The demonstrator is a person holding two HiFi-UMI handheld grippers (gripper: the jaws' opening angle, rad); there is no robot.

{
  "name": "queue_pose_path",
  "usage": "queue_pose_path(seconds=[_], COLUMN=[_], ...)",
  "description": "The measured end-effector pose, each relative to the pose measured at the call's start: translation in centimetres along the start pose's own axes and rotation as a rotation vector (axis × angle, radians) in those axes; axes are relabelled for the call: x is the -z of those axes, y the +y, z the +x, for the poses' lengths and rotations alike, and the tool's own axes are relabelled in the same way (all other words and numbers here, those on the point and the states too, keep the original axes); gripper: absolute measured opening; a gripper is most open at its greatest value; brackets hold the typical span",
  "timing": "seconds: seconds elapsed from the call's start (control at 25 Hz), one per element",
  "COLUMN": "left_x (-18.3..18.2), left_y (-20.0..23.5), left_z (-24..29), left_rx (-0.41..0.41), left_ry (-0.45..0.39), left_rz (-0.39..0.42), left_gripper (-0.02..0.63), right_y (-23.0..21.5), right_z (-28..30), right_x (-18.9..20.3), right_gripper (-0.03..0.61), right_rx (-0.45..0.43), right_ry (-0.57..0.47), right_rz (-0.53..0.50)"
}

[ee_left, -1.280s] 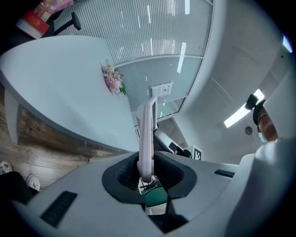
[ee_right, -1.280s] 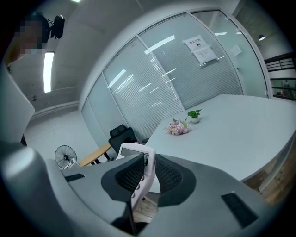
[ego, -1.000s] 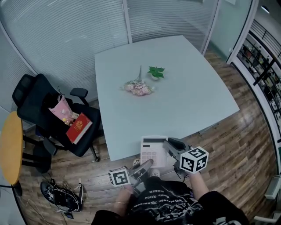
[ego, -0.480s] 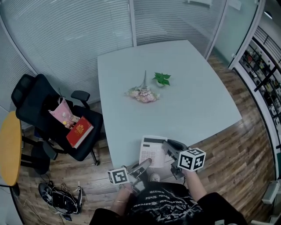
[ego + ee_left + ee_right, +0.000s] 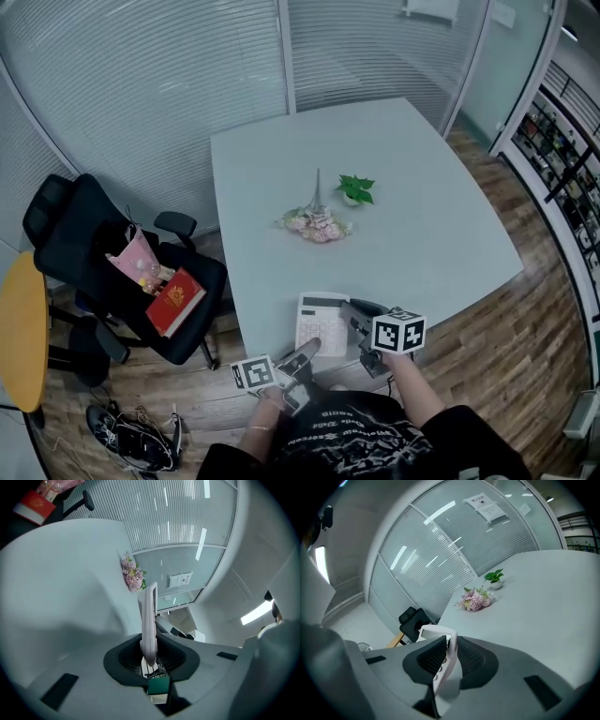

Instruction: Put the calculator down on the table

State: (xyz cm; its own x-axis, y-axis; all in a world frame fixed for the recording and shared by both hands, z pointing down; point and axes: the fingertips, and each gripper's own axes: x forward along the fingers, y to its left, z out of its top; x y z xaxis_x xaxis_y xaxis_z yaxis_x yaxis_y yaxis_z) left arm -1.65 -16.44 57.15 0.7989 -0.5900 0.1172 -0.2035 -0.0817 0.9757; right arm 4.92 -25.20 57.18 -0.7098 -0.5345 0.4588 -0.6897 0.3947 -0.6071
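- Your left tool (image 5: 307,350) is clamped on the calculator (image 5: 322,323) by its near edge.
- Your right tool (image 5: 353,313) grips its right side.
- The calculator is at the near edge of the desk (image 5: 403,234).

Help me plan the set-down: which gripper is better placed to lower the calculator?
Probably right: the right gripper, shut on the side of the calculator, reaches the edge of the table; the left gripper, clamping its near end, hangs beyond it.

The calculator (image 5: 322,321) is white, the table (image 5: 427,211) pale grey-blue, the flowers (image 5: 317,225) pink, the book (image 5: 175,302) red.
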Motion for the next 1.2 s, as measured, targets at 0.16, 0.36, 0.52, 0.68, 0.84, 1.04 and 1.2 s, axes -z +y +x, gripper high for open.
queue_pose_path(seconds=[0.16,0.36,0.52,0.68,0.84,1.04,1.2], left_x=[-2.6,-6.0,-8.1,-9.8,-11.4,-12.5,-12.9], left_y=[1.4,3.3,4.6,5.8,6.4,7.0,7.7], left_z=[0.2,0.3,0.6,1.4,2.3,3.2,3.8], left_rx=[-0.023,-0.047,-0.068,-0.088,-0.1,-0.085,-0.096], left_ry=[0.017,0.023,0.027,0.046,0.049,0.028,0.028], left_rz=[-0.001,-0.021,-0.034,-0.046,-0.057,-0.16,-0.2], left_gripper=[0.077,0.077,0.077,0.077,0.077,0.077,0.077], right_y=[-0.1,-0.6,-1.3,-2.4,-3.2,-4.1,-4.9], right_z=[3.2,7.1,9.5,11.2,12.5,13.8,14.4], right_x=[-1.1,-2.3,-2.8,-3.4,-4.4,-5.1,-5.4], right_gripper=[0.078,0.078,0.078,0.078,0.079,0.079,0.08], right_rx=[-0.002,0.011,0.029,0.044,0.05,0.061,0.091], right_ry=[0.026,0.044,0.05,0.054,0.058,0.075,0.085], right_rz=[-0.015,0.005,0.037,0.049,0.063,0.057,0.055])
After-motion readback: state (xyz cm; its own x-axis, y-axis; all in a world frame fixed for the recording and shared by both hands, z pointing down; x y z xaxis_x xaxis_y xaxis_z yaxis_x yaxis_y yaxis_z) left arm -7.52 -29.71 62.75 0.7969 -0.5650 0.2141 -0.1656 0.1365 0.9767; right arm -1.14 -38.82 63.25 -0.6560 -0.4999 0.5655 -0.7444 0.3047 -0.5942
